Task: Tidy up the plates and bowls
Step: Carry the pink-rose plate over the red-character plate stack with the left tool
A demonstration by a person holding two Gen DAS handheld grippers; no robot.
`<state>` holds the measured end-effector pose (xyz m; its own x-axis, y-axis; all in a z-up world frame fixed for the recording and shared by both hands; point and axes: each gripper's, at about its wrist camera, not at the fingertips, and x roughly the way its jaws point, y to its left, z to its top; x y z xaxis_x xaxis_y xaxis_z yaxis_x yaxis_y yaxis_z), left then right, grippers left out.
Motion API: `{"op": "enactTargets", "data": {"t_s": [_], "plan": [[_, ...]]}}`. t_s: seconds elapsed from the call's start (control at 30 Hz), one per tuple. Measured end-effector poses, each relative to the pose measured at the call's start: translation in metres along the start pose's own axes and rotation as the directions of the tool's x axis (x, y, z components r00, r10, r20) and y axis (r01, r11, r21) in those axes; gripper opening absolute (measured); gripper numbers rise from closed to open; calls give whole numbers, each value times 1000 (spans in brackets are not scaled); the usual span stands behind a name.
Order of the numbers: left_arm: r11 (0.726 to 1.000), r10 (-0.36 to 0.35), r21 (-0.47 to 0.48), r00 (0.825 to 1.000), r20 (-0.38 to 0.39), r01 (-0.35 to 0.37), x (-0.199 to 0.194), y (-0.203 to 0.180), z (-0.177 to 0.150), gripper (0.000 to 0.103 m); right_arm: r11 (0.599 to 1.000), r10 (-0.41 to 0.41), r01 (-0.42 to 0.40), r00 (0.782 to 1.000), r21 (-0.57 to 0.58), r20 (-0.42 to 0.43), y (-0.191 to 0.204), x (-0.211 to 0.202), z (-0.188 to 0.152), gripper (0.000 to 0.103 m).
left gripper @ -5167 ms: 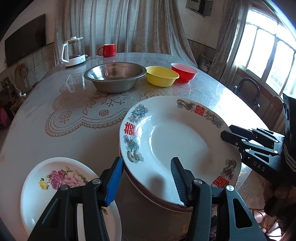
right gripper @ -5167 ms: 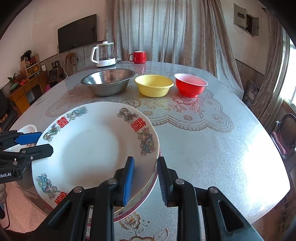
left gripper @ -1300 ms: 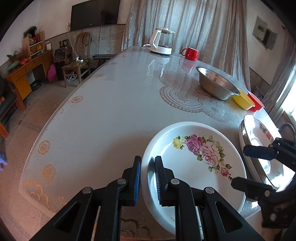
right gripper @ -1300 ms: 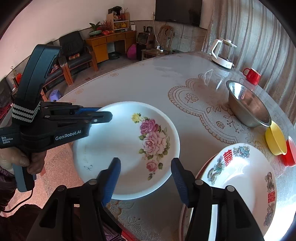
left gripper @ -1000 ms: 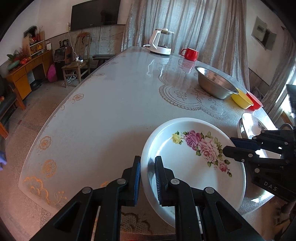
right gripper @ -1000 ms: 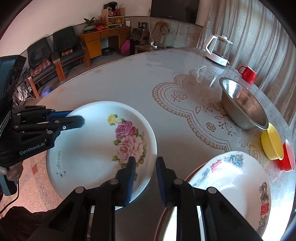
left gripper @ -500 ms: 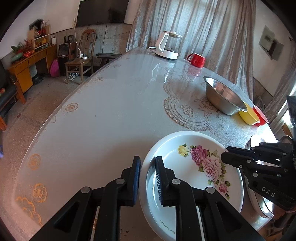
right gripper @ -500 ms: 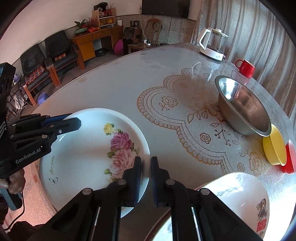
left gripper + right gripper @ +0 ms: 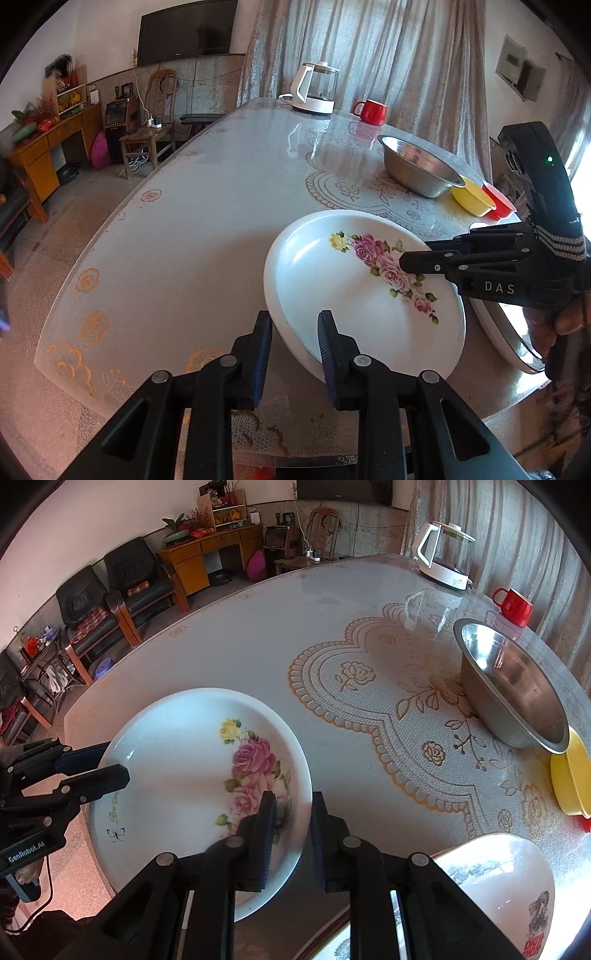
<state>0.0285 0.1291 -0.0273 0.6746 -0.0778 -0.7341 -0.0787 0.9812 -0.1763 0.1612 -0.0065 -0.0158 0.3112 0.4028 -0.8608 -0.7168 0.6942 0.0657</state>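
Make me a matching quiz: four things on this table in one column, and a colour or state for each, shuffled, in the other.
Things:
1. mug
2. big bowl
3. rose plate
4. kettle

Descriptions:
A. gripped at its rim from two sides
B. bare steel
C. red
D. white base and handle, clear body

Pairs: 1-C, 2-B, 3-A, 4-D

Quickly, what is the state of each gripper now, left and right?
Left gripper: shut on the rose plate, pinching its near rim.
Right gripper: shut on the rose plate, pinching the opposite rim.
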Motion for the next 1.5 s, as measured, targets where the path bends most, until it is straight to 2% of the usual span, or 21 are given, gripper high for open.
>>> {"op": "enactTargets", "data": {"t_s": [0.1, 0.2, 0.27, 0.4, 0.63, 0.8, 0.93, 1.23, 1.5], "plan": [[998, -12, -55, 1000, -16, 11, 7, 0, 0, 26, 1000, 7, -7, 1000, -6, -2, 1, 1, 0, 21], [998, 51, -43, 999, -3, -51, 10, -9, -1, 27, 1000, 0, 0, 1000, -13, -7, 3, 2, 1, 24], [997, 51, -63, 999, 2, -51, 10, -8, -1, 26, 1000, -7, 7, 1000, -5, -6, 4, 3, 1, 24], [994, 28, -107, 1000, 2, -27, 7, -4, 2, 25, 999, -46, 46, 999, 14, 15, 4, 0, 1, 14], [996, 30, -88, 999, 44, -26, -2, -10, 14, 25, 996, -54, 49, 996, 73, 68, -6, -12, 0, 13], [997, 36, -76, 997, 72, -30, -7, -12, 22, 25, 992, 3, -13, 997, 129, 77, -15, -17, -2, 13], [997, 40, -62, 994, 97, -34, -14, -14, 26, 25, 988, 17, -36, 992, 150, 127, -15, -25, -6, 13], [999, 15, -41, 990, 139, -10, -27, -22, 36, 25, 985, -9, -30, 974, 171, 226, -14, -57, -8, 13], [1000, -29, 14, 984, 177, 27, -40, -43, 50, 25, 978, -45, -13, 960, 208, 275, -21, -84, -18, 13]]}}
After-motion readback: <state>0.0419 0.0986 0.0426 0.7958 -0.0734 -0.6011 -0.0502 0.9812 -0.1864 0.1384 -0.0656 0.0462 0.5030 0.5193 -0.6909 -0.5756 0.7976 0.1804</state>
